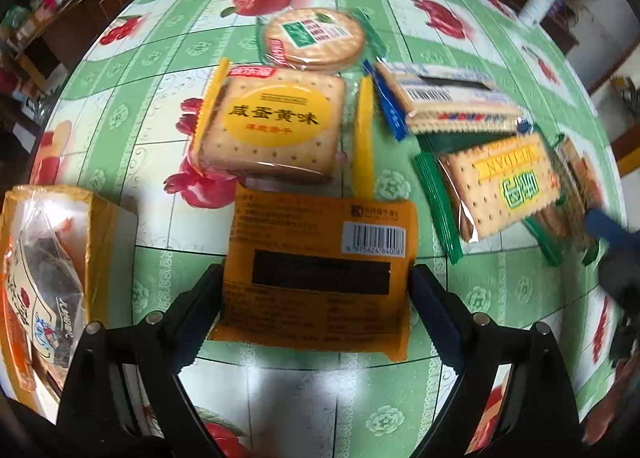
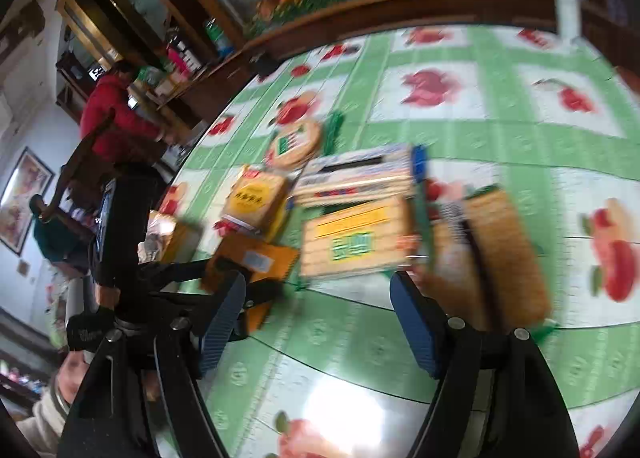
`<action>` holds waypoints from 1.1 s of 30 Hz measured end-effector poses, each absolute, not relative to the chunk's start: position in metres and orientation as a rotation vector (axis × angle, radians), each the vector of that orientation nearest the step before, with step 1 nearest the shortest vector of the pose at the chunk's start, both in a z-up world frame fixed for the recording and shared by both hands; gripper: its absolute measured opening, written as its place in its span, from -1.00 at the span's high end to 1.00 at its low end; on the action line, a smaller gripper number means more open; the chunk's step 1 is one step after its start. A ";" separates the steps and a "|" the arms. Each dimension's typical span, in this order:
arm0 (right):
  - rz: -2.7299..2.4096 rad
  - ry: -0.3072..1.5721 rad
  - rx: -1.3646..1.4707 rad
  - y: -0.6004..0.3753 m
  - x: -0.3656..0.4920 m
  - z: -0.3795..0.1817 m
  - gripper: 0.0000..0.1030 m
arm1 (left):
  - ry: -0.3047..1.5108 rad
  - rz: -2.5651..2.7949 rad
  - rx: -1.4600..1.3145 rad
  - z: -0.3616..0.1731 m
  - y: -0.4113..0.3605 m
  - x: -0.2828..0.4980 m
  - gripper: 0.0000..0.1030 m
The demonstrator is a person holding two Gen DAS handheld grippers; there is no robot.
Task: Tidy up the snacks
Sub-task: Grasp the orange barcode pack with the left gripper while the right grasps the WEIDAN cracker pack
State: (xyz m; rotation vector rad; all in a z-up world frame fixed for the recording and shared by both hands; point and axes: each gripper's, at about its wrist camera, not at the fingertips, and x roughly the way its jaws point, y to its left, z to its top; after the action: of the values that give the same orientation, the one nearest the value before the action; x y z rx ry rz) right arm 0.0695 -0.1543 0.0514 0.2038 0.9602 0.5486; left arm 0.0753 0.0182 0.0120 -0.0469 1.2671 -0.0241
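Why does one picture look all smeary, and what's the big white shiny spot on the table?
Right wrist view: motion blur smears the cracker packs; the white patch on the tablecloth is glare from a light. Left wrist view: sharper, the orange packet shows its barcode, with softer glare near the bottom and curved fisheye edges.

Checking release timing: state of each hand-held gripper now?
Left hand-held gripper: open, orange packet between its fingers.
Right hand-held gripper: open, empty.
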 end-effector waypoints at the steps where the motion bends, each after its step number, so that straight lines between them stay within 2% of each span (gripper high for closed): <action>1: 0.534 0.929 0.169 -0.155 0.069 0.055 -0.45 | 1.267 -0.026 -0.047 0.012 0.017 0.076 -0.78; 4: 0.572 0.887 0.101 -0.147 0.077 0.064 -0.47 | 1.263 -0.024 -0.058 0.013 0.019 0.074 -0.78; 7: 0.593 0.871 0.182 -0.140 0.104 0.063 -0.48 | 1.263 -0.018 -0.048 0.012 0.018 0.071 -0.78; 12: 0.602 0.963 0.180 -0.119 0.135 0.037 -0.49 | 1.267 -0.036 -0.026 0.013 0.018 0.069 -0.78; 17: 0.649 1.085 0.187 -0.126 0.110 0.026 -0.49 | 1.269 -0.031 -0.016 0.012 0.017 0.069 -0.78; 21: 0.669 1.100 0.193 -0.140 0.084 0.029 -0.51 | 1.266 -0.034 0.006 0.010 0.013 0.069 -0.78; 26: 0.645 1.014 0.254 -0.162 0.066 0.042 -0.51 | 1.269 -0.039 0.008 0.010 0.012 0.069 -0.78; 29: 0.618 0.918 0.195 -0.163 0.059 0.056 -0.54 | 1.275 -0.038 -0.010 0.010 0.016 0.071 -0.78; 33: 0.653 0.886 0.075 -0.152 0.055 0.059 -0.54 | 1.275 -0.024 -0.005 0.010 0.018 0.077 -0.78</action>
State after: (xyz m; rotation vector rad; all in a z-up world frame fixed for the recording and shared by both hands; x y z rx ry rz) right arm 0.0554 -0.1517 0.0595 0.0747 0.8863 0.6530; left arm 0.0766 0.0176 0.0103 -0.0054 1.2748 -0.0245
